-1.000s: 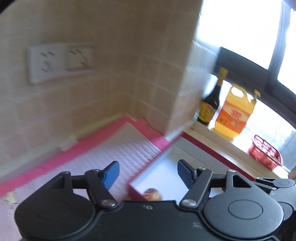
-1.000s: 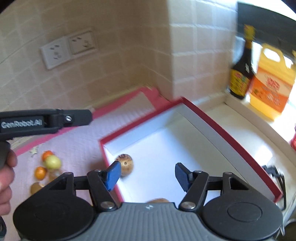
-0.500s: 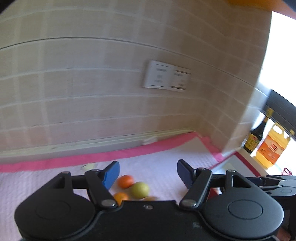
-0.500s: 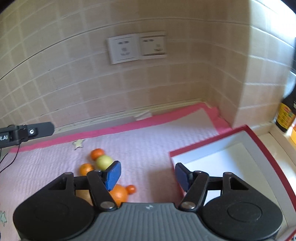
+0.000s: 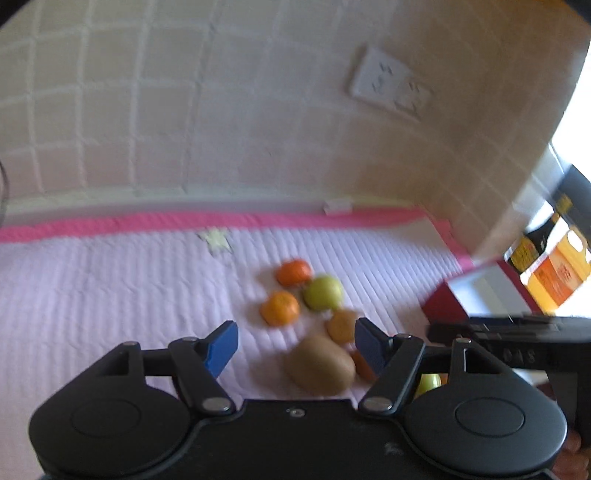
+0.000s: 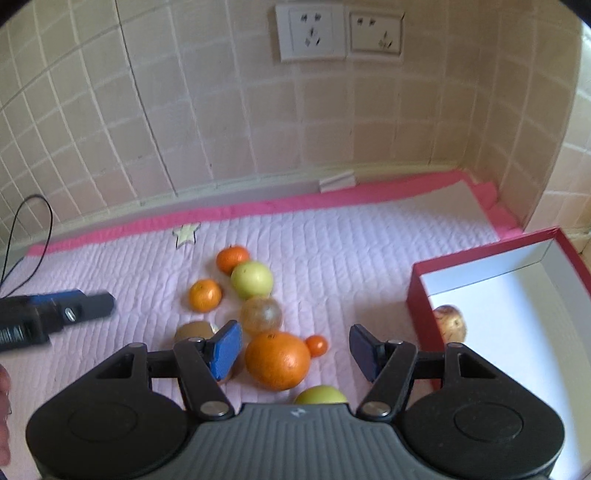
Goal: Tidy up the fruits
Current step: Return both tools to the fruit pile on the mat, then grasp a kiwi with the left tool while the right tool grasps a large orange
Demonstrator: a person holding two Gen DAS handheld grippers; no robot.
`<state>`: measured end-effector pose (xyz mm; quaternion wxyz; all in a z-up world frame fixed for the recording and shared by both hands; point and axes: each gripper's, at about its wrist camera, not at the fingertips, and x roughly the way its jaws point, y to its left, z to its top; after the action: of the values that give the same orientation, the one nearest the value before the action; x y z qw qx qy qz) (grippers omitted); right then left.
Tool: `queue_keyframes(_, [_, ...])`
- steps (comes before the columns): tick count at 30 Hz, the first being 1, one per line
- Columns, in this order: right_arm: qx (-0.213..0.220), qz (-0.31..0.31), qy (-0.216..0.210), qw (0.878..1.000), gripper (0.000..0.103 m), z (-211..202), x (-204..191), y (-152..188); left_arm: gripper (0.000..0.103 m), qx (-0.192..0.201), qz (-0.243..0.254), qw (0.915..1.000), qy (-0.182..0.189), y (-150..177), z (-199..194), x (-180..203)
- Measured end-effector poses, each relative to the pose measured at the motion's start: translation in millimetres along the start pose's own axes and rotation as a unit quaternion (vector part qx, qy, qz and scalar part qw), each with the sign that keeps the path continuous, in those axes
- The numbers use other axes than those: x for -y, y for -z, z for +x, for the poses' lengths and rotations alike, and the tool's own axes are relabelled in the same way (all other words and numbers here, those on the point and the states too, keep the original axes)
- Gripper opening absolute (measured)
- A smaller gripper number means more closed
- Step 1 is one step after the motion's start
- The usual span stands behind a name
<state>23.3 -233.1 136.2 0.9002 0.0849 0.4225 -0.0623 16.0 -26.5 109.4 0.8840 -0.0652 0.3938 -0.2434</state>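
Fruit cluster mid-mat: large orange (image 6: pixel 277 360), two mandarins, green apples (image 6: pixel 252 279), kiwi (image 5: pixel 320 366), all loose on pink mat (image 6: pixel 369 251). One brownish fruit (image 6: pixel 448 323) lies in red box (image 6: pixel 419 291) at mat's right edge. Judged: mostly undone. Left gripper (image 5: pixel 295 341) and right gripper (image 6: pixel 293 345) hover agape, nothing held.

Tiled corner with quilted counter mat, daylight from the right.
Beige tiled wall (image 6: pixel 207 110) carries two white sockets (image 6: pixel 338 35) side by side. A pale quilted mat (image 6: pixel 332 254) with a pink border (image 6: pixel 258 208) reaches the wall base. A black cable (image 6: pixel 22 229) hangs at left. Bright window light (image 5: pixel 576 110) enters beyond the wall corner.
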Motion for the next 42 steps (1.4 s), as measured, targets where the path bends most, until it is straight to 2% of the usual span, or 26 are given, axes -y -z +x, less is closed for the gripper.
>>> queue_keyframes(7, [-0.034, 0.003, -0.011, 0.999, 0.065, 29, -3, 5, 0.084, -0.062, 0.025, 0.9978, 0.003, 23, 44, 10])
queue_keyframes(13, [-0.058, 0.018, -0.013, 0.998, 0.061, 47, 1, 8, 0.085, -0.074, 0.035, 0.9967, -0.004, 27, 67, 13])
queue_keyframes(18, [-0.066, 0.031, -0.021, 0.997, 0.061, 56, 7, 9, 0.086, -0.082, 0.016, 0.9963, 0.023, 25, 77, 7])
queue_keyframes(23, [-0.071, 0.047, -0.039, 0.996, 0.061, 61, 12, 8, 0.086, -0.111, -0.007, 0.9916, 0.066, 28, 84, -1])
queue_keyframes(25, [-0.074, 0.054, -0.045, 0.995, 0.061, 62, 14, 7, 0.086, -0.110, 0.002, 0.9911, 0.075, 30, 83, 1])
queue_keyframes(30, [-0.092, 0.087, -0.071, 0.989, 0.061, 71, 17, 6, 0.086, -0.091, 0.016, 0.9945, 0.048, 29, 97, 7])
queue_keyframes(36, [-0.099, 0.107, -0.066, 0.987, 0.060, 79, 18, 7, 0.086, -0.063, 0.050, 0.9964, 0.026, 27, 106, 15])
queue_keyframes(38, [-0.103, 0.115, -0.073, 0.985, 0.060, 82, 21, 6, 0.084, -0.060, 0.051, 0.9966, 0.026, 27, 107, 15])
queue_keyframes(39, [-0.105, 0.123, -0.077, 0.984, 0.060, 84, 24, 5, 0.080, -0.060, 0.050, 0.9965, 0.030, 26, 107, 14])
queue_keyframes(42, [-0.111, 0.145, -0.090, 0.979, 0.061, 88, 31, 6, 0.080, -0.059, 0.051, 0.9964, 0.032, 25, 107, 14])
